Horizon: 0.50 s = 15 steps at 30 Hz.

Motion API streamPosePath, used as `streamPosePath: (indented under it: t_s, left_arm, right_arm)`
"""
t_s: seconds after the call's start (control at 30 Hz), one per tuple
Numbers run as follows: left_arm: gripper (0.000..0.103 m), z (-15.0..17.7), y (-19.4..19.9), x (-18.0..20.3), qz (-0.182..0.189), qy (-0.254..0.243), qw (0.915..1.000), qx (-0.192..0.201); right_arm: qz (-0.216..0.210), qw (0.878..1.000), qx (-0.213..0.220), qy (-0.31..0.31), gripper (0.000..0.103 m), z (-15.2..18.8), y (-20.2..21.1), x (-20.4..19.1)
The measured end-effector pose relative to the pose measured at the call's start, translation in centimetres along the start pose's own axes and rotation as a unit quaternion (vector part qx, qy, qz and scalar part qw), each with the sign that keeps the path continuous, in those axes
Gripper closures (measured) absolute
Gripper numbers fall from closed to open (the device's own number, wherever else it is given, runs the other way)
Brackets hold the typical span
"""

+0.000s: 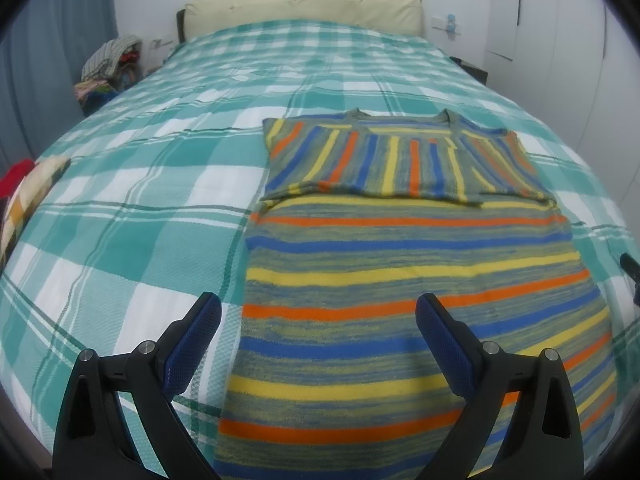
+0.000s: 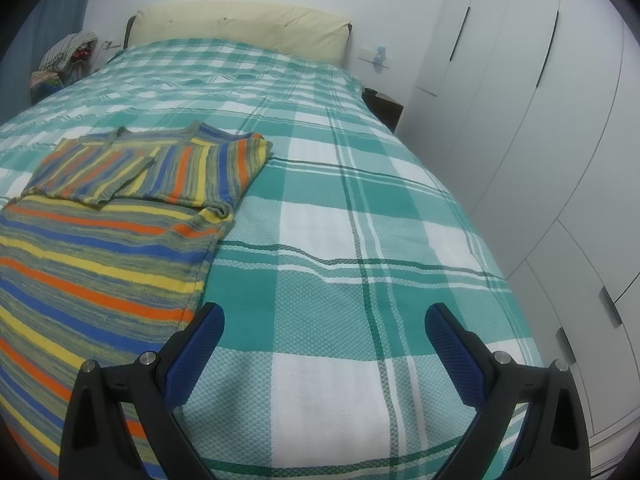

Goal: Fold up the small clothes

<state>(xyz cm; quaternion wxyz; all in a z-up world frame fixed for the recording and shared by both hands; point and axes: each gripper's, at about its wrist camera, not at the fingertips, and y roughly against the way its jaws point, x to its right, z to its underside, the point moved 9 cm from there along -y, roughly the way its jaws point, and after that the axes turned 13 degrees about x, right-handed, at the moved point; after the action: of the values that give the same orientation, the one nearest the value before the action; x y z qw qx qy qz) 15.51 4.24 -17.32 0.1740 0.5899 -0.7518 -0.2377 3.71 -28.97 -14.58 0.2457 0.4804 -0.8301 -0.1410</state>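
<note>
A striped knit sweater [image 1: 416,264] in yellow, orange, blue and grey lies flat on the green-and-white checked bedspread [image 1: 132,216]. Both sleeves are folded across its chest [image 1: 400,164]. My left gripper [image 1: 318,304] is open and empty, hovering over the sweater's lower left edge. In the right wrist view the sweater [image 2: 96,264] lies at the left. My right gripper [image 2: 324,314] is open and empty over the bedspread [image 2: 360,248], just right of the sweater's right edge.
A cream headboard [image 1: 304,6] stands at the far end. A pile of clothes [image 1: 108,68] sits beyond the bed's far left. A patterned cloth [image 1: 24,204] lies at the left edge. White wardrobe doors [image 2: 540,120] line the right side, with a dark nightstand [image 2: 384,106].
</note>
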Motion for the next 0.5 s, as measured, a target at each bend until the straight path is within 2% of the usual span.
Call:
streamPosePath:
  t_s: [0.5]
  left_arm:
    - [0.005,0.08,-0.05,-0.24,-0.001,-0.005,1.0,-0.002]
  right_arm:
    - [0.002,1.0,0.0,0.005,0.003,-0.09,0.04,0.03]
